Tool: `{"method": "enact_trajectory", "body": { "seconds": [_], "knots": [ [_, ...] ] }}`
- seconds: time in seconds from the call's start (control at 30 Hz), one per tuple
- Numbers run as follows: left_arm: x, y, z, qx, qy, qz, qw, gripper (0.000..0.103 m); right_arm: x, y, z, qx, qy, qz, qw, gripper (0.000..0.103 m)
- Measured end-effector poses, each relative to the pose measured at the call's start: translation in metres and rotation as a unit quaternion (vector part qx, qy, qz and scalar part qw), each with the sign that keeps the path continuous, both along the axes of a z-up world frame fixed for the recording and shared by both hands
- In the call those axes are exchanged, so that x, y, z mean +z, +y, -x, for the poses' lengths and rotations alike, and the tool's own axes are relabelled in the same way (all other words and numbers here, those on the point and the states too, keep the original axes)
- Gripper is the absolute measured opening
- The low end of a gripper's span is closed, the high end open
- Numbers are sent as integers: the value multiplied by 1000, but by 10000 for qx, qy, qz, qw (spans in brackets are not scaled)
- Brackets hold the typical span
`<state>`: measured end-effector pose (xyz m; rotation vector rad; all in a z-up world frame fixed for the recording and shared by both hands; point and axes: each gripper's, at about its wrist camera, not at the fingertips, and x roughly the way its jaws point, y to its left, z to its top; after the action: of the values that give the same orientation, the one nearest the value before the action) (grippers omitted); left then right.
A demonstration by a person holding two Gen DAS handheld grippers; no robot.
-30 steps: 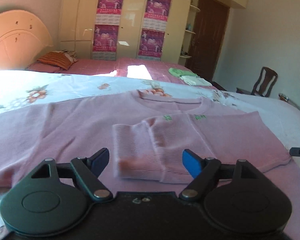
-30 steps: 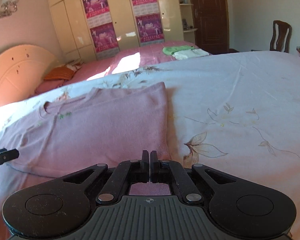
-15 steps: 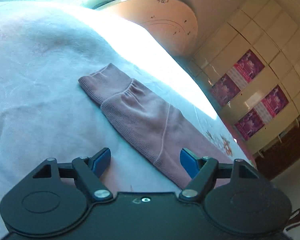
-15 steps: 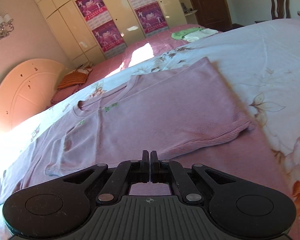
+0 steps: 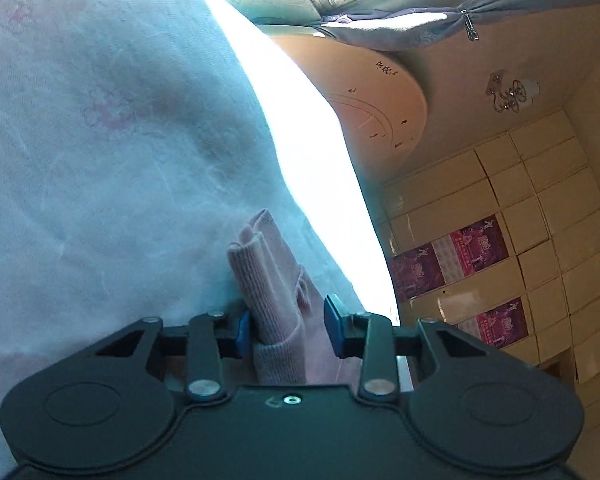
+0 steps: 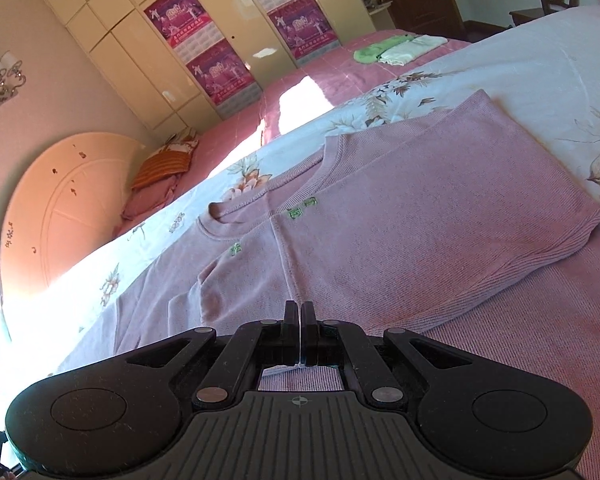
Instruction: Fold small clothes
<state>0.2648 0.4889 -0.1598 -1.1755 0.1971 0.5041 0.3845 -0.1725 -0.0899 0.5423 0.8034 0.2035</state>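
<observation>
Now closing the left gripper (image 5: 286, 330) around the sweater's (image 6: 400, 216) pink cuff (image 5: 266, 280), right pad not touching. Right gripper (image 6: 301, 332) fully closed, holding nothing, over the sweater's near hem on the bed (image 6: 540, 64).

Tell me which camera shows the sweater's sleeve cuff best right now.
The left wrist view. The ribbed sleeve cuff stands between the blue pads of the left claw, whose jaws are closing around it. The right wrist view shows only the pink sweater body with one side folded over; that cuff lies outside it.
</observation>
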Motion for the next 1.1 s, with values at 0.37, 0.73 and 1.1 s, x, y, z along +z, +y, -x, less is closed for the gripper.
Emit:
{"method": "enact_trajectory", "body": {
  "seconds": [0.37, 0.73, 1.1],
  "knots": [
    [81, -117, -91, -2263, -386, -1713, 9581, 9, -5, -25, 2, -165, 12, -97, 9998, 0],
    [74, -348, -188, -4436, -690, -2026, 8703, 9, -1, -78, 11, -440, -58, -299, 9986, 0],
    [6, -451, -217, -5432, 305, -2551, 7993, 45, 4, -88, 14, -236, 69, -761, 9968, 0]
  ]
}}
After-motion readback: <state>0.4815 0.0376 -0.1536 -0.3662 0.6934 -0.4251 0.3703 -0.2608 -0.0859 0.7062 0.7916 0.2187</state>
